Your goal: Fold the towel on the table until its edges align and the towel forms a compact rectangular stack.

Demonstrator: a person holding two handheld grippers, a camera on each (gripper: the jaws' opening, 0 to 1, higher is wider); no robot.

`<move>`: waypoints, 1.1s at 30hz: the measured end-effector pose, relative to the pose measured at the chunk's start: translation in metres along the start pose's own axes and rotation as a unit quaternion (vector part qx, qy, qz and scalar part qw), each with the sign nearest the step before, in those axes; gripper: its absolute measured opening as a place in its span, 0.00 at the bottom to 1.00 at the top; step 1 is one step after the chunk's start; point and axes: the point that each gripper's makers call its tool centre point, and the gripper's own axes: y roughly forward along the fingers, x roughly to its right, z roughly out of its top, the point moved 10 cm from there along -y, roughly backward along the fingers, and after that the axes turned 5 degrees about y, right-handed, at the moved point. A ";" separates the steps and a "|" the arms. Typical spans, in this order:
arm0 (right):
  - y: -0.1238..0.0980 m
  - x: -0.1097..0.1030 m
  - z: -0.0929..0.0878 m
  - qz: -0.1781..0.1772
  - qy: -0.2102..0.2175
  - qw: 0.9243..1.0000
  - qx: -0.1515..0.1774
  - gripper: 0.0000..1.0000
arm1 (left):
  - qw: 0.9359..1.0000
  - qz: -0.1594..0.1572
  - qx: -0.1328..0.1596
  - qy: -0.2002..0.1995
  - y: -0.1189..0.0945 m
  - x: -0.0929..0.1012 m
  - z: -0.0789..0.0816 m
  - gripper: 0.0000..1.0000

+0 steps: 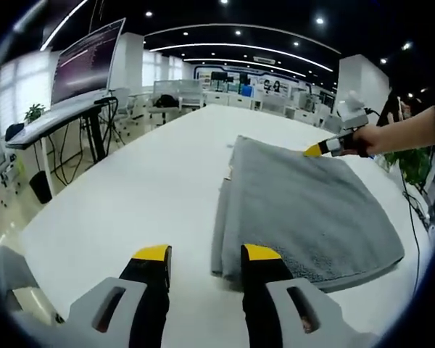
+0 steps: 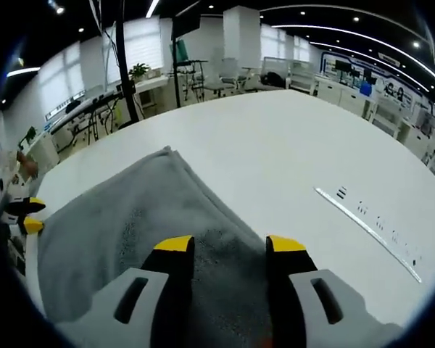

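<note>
A grey towel (image 1: pixel 304 206) lies folded in a thick rectangle on the white table (image 1: pixel 130 188). My left gripper (image 1: pixel 206 254) stands open at the towel's near left corner, its right jaw over the towel's edge and its left jaw over bare table. My right gripper (image 1: pixel 320 148), held by a hand, sits at the towel's far edge. In the right gripper view the towel (image 2: pixel 123 217) spreads down and left with one corner pointing away. My right gripper (image 2: pixel 230 246) is open just above the cloth, with nothing pinched. The left gripper (image 2: pixel 25 214) shows at the towel's far left side.
A clear ruler-like strip (image 2: pixel 366 228) lies on the table right of the towel. A large monitor on a stand (image 1: pixel 87 51) stands beyond the table's left edge. Desks and chairs fill the office behind. A potted plant (image 1: pixel 413 163) stands off the right side.
</note>
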 end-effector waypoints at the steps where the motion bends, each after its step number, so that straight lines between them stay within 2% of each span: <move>1: -0.002 0.005 -0.002 -0.005 -0.002 1.000 -0.002 0.39 | 1.000 -0.001 0.001 -0.002 0.000 0.000 0.000 0.41; 3: -0.012 0.014 -0.010 -0.019 0.003 1.000 -0.010 0.39 | 1.000 0.002 0.001 -0.003 -0.001 0.000 0.001 0.43; 7: -0.030 0.032 -0.023 -0.052 0.048 0.997 -0.016 0.39 | 1.000 0.008 -0.001 0.002 -0.005 0.002 0.004 0.43; 16: -0.052 0.052 -0.036 -0.067 0.061 0.996 -0.016 0.38 | 1.000 -0.002 -0.005 0.018 -0.002 0.004 0.008 0.43; 24: -0.066 0.062 -0.049 -0.081 0.071 0.994 -0.023 0.36 | 1.000 -0.004 -0.014 0.024 0.001 0.002 0.005 0.38; 26: -0.068 0.064 -0.055 -0.084 0.081 0.993 -0.025 0.36 | 0.999 -0.004 -0.022 0.025 0.003 0.001 0.000 0.38; 33: -0.072 0.065 -0.065 -0.099 0.111 0.989 -0.009 0.39 | 1.000 -0.004 -0.022 0.013 0.005 0.003 -0.004 0.36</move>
